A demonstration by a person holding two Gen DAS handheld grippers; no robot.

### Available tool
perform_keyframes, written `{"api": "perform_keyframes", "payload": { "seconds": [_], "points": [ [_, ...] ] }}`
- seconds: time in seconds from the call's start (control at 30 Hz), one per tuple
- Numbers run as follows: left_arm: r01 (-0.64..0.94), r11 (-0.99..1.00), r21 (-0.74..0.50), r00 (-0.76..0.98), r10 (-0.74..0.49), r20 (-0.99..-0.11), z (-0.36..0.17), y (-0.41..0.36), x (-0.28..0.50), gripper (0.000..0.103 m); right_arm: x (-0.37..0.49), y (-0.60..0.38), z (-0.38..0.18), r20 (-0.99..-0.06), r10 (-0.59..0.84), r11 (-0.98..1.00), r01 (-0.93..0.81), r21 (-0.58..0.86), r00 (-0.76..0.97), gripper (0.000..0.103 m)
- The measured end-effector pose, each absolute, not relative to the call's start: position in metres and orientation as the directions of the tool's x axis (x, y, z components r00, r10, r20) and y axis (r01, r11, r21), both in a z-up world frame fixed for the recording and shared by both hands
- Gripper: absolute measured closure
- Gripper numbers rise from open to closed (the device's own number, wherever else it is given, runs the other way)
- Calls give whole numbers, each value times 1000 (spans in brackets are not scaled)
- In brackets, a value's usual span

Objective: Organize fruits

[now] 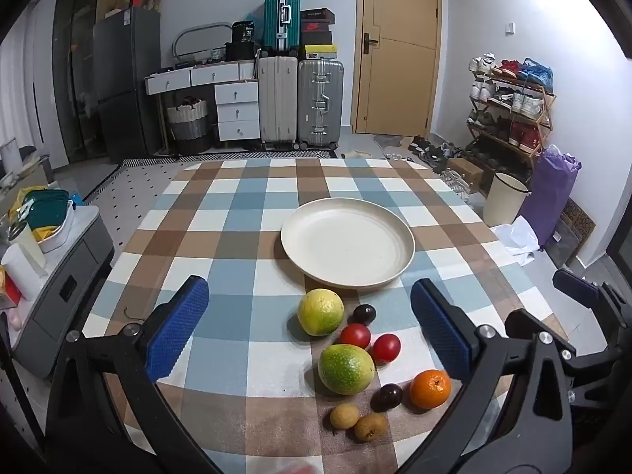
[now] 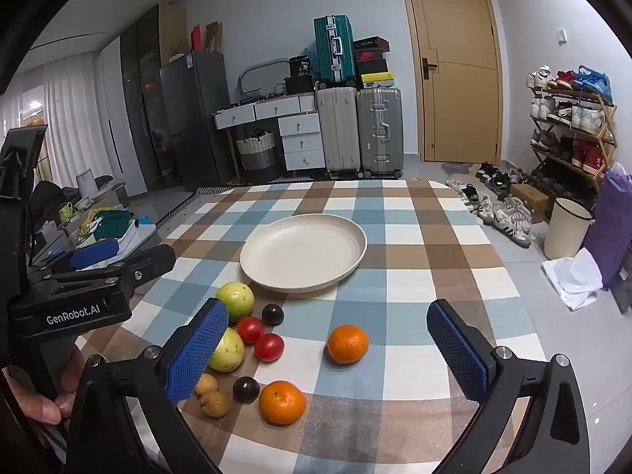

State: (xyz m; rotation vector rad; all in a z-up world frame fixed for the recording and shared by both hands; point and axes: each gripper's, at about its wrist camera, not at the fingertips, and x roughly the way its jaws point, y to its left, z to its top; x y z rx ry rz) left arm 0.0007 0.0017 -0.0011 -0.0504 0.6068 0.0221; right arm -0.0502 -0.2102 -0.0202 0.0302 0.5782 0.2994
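Observation:
A cream plate (image 1: pixel 347 243) (image 2: pixel 304 252) sits empty mid-table on the checked cloth. In front of it lie two green guavas (image 1: pixel 320 312) (image 1: pixel 346 369), two red tomatoes (image 1: pixel 355 335), two dark plums (image 1: pixel 364 313), two small brown longans (image 1: pixel 345 415) and an orange (image 1: pixel 429 388). The right wrist view shows a second orange (image 2: pixel 347 343) apart to the right. My left gripper (image 1: pixel 312 335) is open above the fruit cluster. My right gripper (image 2: pixel 328 355) is open, with the oranges between its fingers' lines. Both are empty.
The table's right and far edges drop to the floor. A shoe rack (image 1: pixel 509 106), a bin (image 1: pixel 505 197) and a purple bag (image 1: pixel 553 193) stand at the right. A grey cabinet with cups (image 1: pixel 59 268) stands at the left. Suitcases (image 1: pixel 300 102) and a door stand behind.

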Motion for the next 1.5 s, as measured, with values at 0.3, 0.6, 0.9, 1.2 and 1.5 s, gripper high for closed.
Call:
{"api": "perform_keyframes", "payload": {
  "seconds": [0.3, 0.6, 0.9, 1.2, 1.5],
  "points": [
    [-35, 999, -28, 834, 14, -552, 4, -2, 0, 1, -49, -207, -21, -543, 276, 958, -272, 91, 793, 0],
    [-36, 998, -50, 828, 2, -561, -4, 4, 0, 1, -49, -207, -20, -535, 280, 957, -273, 95, 797, 0],
    [-21, 998, -53, 826, -12, -564, -4, 4, -1, 1, -52, -208, -20, -529, 290, 955, -280, 101, 798, 0],
    [-22, 999, -46, 827, -7, -562, -5, 3, 0, 1, -53, -208, -19, -525, 292, 954, -284, 99, 800, 0],
    [-11, 999, -41, 831, -13, -556, -6, -1, -2, 1, -55, -205, -21, -516, 304, 950, -298, 96, 801, 0]
  ]
}}
